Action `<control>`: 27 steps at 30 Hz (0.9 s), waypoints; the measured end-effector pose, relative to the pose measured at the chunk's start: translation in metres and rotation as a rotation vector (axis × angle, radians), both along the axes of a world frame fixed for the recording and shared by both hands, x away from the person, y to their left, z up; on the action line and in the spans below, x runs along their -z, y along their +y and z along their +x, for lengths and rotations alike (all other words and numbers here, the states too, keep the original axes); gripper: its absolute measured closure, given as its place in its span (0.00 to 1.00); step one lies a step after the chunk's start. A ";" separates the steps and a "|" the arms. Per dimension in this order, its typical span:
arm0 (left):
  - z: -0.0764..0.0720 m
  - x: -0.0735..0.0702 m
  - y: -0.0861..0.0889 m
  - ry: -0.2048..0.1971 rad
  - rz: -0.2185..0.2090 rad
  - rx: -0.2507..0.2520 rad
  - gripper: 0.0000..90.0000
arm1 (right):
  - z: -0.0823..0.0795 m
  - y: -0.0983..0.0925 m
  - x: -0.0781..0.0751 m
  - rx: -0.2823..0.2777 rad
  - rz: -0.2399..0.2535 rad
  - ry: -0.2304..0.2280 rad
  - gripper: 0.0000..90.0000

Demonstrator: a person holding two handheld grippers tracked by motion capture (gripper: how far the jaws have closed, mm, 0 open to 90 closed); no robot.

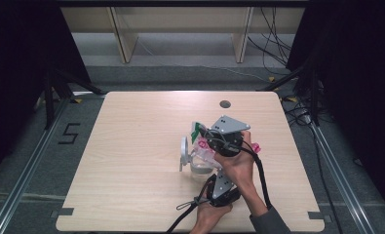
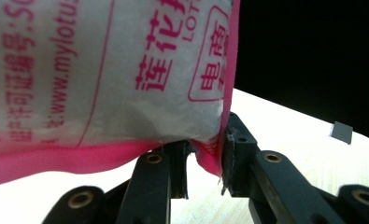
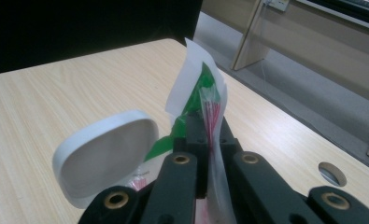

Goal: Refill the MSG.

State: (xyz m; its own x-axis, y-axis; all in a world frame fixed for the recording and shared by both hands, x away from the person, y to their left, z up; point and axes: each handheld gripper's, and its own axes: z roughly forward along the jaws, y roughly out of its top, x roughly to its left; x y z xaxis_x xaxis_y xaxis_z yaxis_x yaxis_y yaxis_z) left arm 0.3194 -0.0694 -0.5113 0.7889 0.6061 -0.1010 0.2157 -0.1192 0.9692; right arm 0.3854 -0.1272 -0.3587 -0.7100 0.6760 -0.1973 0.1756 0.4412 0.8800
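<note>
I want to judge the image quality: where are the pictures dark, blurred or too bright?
High view: table evenly lit, surroundings nearly black, things small and soft. Left gripper view: the pink-edged bag is very close, its print slightly blurred; the tabletop behind is overexposed, the background black. Right gripper view: the white lid and bag top are fairly sharp; the far background is soft.

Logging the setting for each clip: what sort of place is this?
Probably a lab recording booth: a bare wooden table with dark curtains at both sides, loose cables on the floor, and a taped number marker beside floor rails.
</note>
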 end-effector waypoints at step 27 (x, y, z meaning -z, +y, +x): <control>0.001 0.000 0.001 0.003 -0.015 0.009 0.82 | -0.003 0.004 0.001 -0.007 0.020 0.034 1.00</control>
